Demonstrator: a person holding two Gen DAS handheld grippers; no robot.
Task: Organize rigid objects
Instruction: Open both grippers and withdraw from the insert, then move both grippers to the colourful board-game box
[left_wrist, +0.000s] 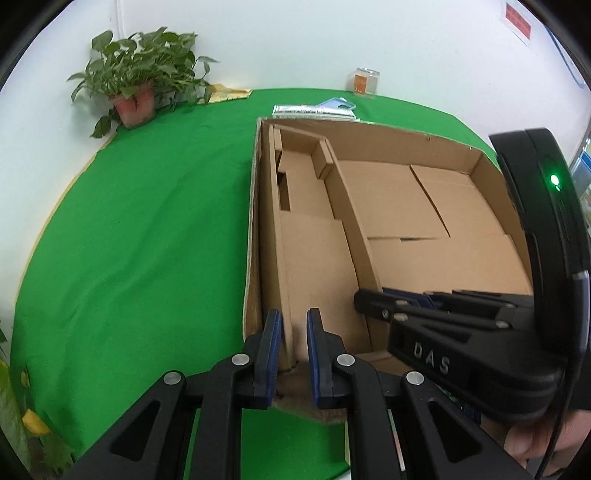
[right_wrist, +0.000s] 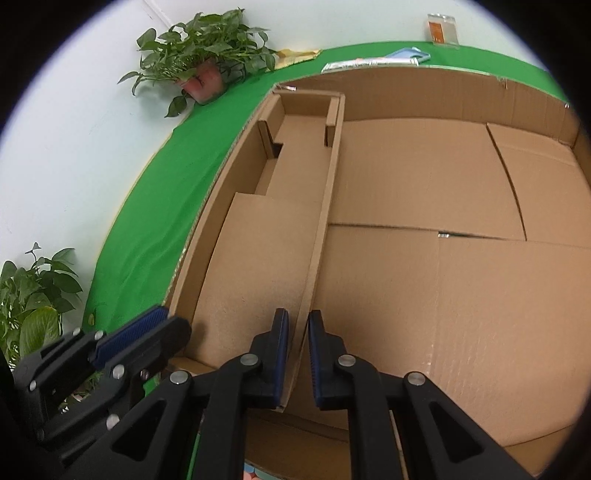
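Left hand-held gripper (left_wrist: 294, 354): nearest item in the left wrist view. Black linkage arms, blue pads. Jaws clenched on the left side wall (left_wrist: 284, 295) of the cardboard box (left_wrist: 369, 140), one pad outside the inner panel, one inside, at the box's near left corner.

Right hand-held gripper (right_wrist: 298, 354): nearest item in the right wrist view. Same build. Jaws clenched on the upright cardboard divider (right_wrist: 325, 206) at its near end, one pad on each face. Seen from the left wrist view it reaches in from the right, and a person's hand (left_wrist: 535, 439) shows beneath its black body at the lower right edge.

Cardboard box: large, open-topped, shallow, resting on the table (left_wrist: 147, 240), which is covered in green cloth. The divider runs near to far and splits it into a narrow left compartment and a wide right compartment. Folded cardboard flaps line both floors; a small cardboard insert (right_wrist: 306, 107) sits at the far end of the narrow compartment.

Potted plant (right_wrist: 33, 295): left edge of the right wrist view, near end of the table.

Flat packets (left_wrist: 314, 109): on the cloth just behind the box's far wall; one silvery, one blue.

Second potted plant (left_wrist: 136, 99): far left corner of the table, pink pot, against the white wall.

Clear jar (left_wrist: 364, 82): far edge of the table, orange label.
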